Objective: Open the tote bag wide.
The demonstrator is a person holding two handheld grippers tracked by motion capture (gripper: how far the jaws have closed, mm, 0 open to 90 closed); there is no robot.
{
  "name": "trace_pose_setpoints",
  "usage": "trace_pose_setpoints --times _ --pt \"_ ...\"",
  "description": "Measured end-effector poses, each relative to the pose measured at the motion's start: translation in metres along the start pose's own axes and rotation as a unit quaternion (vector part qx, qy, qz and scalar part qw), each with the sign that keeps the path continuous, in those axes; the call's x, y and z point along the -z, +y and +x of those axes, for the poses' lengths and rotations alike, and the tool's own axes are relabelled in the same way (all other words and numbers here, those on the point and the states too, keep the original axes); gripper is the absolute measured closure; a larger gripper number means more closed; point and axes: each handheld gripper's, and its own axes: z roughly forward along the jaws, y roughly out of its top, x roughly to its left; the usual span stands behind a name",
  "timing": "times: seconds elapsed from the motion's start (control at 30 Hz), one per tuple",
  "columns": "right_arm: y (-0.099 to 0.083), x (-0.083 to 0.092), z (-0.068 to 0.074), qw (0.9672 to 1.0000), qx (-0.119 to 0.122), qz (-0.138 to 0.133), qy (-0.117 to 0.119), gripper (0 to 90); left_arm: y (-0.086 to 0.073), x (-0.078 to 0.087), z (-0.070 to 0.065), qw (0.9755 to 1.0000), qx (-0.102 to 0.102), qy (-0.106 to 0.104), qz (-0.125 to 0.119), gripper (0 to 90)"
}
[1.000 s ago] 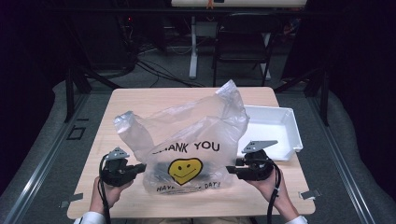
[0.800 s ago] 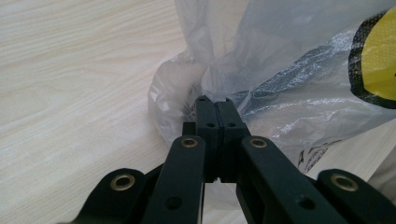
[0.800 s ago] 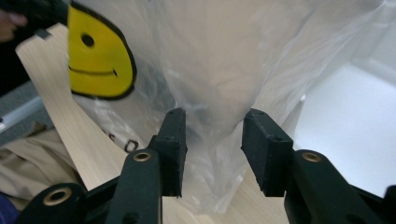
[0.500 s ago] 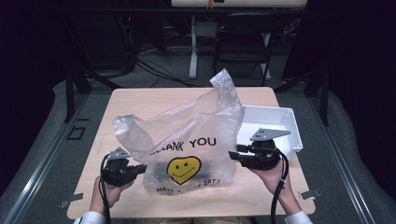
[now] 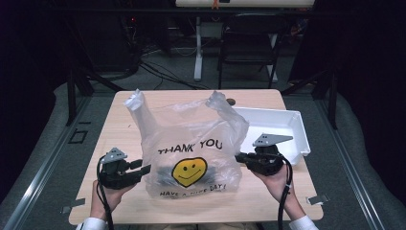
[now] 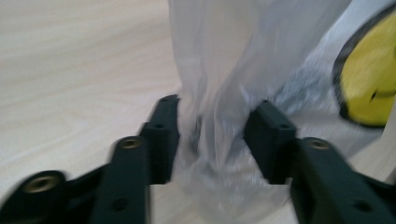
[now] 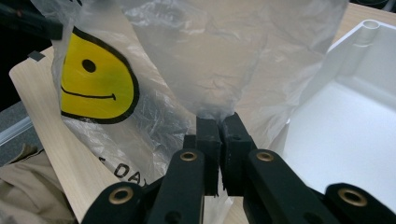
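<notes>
My right tongs (image 7: 219, 128) had just closed on the bag (image 5: 191, 143), standing on the counter (image 5: 119, 120); my left tongs (image 6: 212, 135) had just opened, film loose between. Thin, slippery, light: gathered edges gripped best.

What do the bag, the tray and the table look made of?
Bag: thin, glossy, translucent plastic film; it crinkles and shows the table through it. Tray: white, smooth, moulded, probably rigid plastic. Table: pale wood-grain top, matte, possibly laminate.

left tongs (image 5: 143, 168) just opening, jaws apart; right tongs (image 5: 238, 156) just closed, jaws pinched together
</notes>
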Motion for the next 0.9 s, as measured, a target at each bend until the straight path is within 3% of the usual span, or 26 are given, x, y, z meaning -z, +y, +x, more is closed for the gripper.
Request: trace_pose_setpoints --times 0.07,0.13,0.23,0.33,0.37,0.67,0.9 --pt "0.0 0.0 0.0 1.0 0.002 0.002 0.002 88.2 0.005 0.001 -0.004 0.9996 -0.004 -0.013 -0.023 44.6" --pt "0.0 -0.001 0.002 1.0 0.004 0.0 0.003 88.2 0.009 -0.001 -0.008 0.9992 -0.023 -0.009 -0.031 47.3" --pt "0.0 -0.003 0.004 1.0 0.003 -0.001 0.006 88.5 0.011 -0.004 -0.01 0.9986 -0.036 -0.007 -0.038 65.1" --pt "-0.002 -0.004 0.003 1.0 0.003 0.004 0.003 88.9 0.009 -0.005 -0.009 0.9989 -0.037 -0.012 -0.026 83.4" --pt "-0.003 -0.004 0.003 1.0 0.003 0.007 0.002 88.9 0.008 -0.006 -0.009 0.999 -0.036 -0.015 -0.021 85.8" --pt "-0.017 -0.012 -0.004 0.999 -0.013 0.042 -0.005 89.2 -0.006 -0.006 -0.001 0.9991 0.001 -0.035 0.023 89.4" --pt "-0.024 -0.022 -0.004 0.9978 -0.01 0.065 -0.006 89.2 -0.011 -0.008 0.006 0.9983 0.009 -0.032 0.048 89.5"
